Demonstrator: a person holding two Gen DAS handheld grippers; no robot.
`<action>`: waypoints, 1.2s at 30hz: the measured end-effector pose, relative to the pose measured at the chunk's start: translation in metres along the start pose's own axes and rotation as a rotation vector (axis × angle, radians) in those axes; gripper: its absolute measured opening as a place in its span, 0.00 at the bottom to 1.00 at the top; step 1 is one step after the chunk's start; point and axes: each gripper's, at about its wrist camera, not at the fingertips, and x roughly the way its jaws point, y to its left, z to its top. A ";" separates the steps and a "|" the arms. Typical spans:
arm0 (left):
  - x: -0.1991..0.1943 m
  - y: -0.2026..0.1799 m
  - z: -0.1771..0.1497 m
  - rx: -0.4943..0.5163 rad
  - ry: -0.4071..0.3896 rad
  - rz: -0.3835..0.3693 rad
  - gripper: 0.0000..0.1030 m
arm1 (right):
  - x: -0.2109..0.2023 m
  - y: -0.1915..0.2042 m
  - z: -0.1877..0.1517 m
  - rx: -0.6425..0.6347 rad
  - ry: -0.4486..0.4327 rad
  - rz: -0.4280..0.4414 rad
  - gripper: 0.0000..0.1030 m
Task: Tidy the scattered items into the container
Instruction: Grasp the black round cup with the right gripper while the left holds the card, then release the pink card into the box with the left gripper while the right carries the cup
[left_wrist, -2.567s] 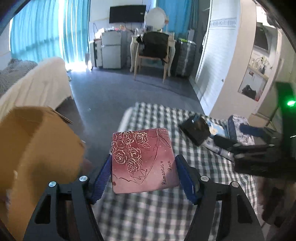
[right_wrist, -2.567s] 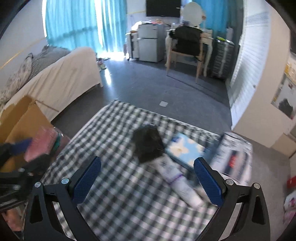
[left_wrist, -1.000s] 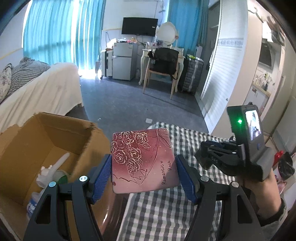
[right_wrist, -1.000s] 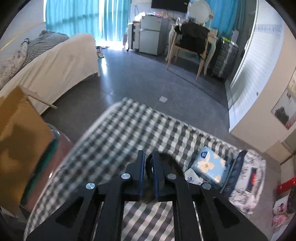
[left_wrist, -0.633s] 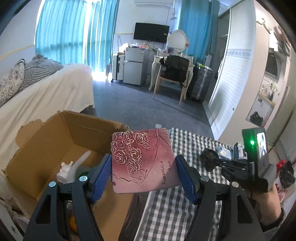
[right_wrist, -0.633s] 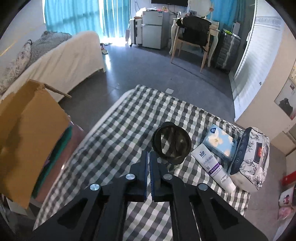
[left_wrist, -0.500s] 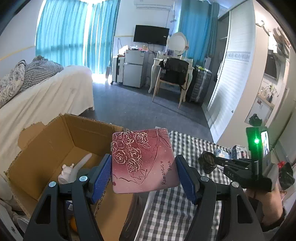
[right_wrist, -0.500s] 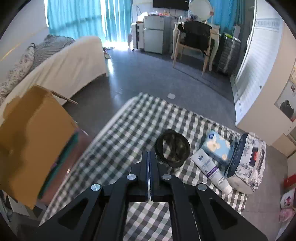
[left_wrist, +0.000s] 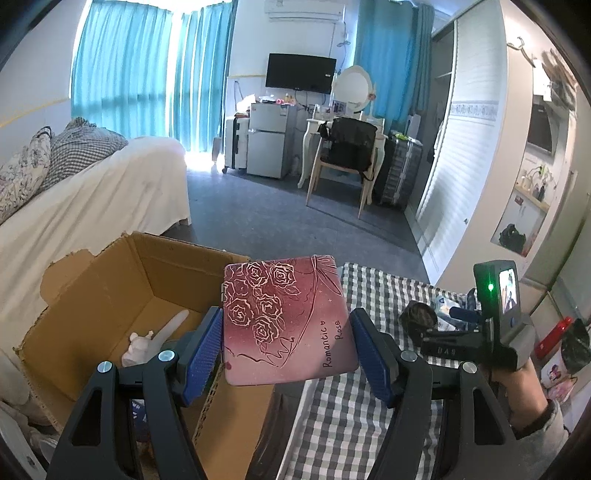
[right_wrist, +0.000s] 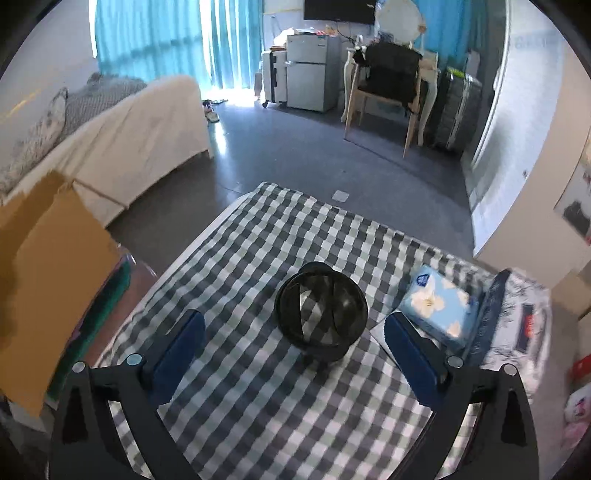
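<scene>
My left gripper (left_wrist: 286, 349) is shut on a pink "Romantic Rose" notebook (left_wrist: 286, 321) and holds it above the right edge of an open cardboard box (left_wrist: 110, 295). A white bottle (left_wrist: 155, 339) lies inside the box. My right gripper (right_wrist: 293, 345) is open, its blue pads on either side of a black round container (right_wrist: 321, 310) that rests on the checked cloth (right_wrist: 258, 406). In the left wrist view the right gripper (left_wrist: 454, 332) hovers by that container (left_wrist: 421, 315).
A blue tissue pack (right_wrist: 437, 306) and a floral pouch (right_wrist: 517, 325) lie right of the black container. The cardboard box (right_wrist: 40, 280) stands left of the checked surface. A bed (left_wrist: 74, 199), chair (left_wrist: 347, 158) and fridge (left_wrist: 269, 144) stand further back.
My right gripper was shut and has opened around the black container. My left gripper has carried the notebook left, from over the checked cloth to over the box edge.
</scene>
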 end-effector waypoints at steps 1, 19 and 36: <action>0.003 -0.001 -0.001 0.003 0.004 -0.001 0.68 | 0.007 -0.002 0.001 -0.003 0.009 -0.029 0.95; 0.029 -0.013 -0.010 0.026 0.047 -0.023 0.51 | 0.054 -0.022 0.003 0.061 0.130 -0.012 0.40; 0.026 -0.002 -0.009 0.003 0.050 0.020 0.51 | 0.032 -0.019 -0.009 0.084 0.064 0.056 0.26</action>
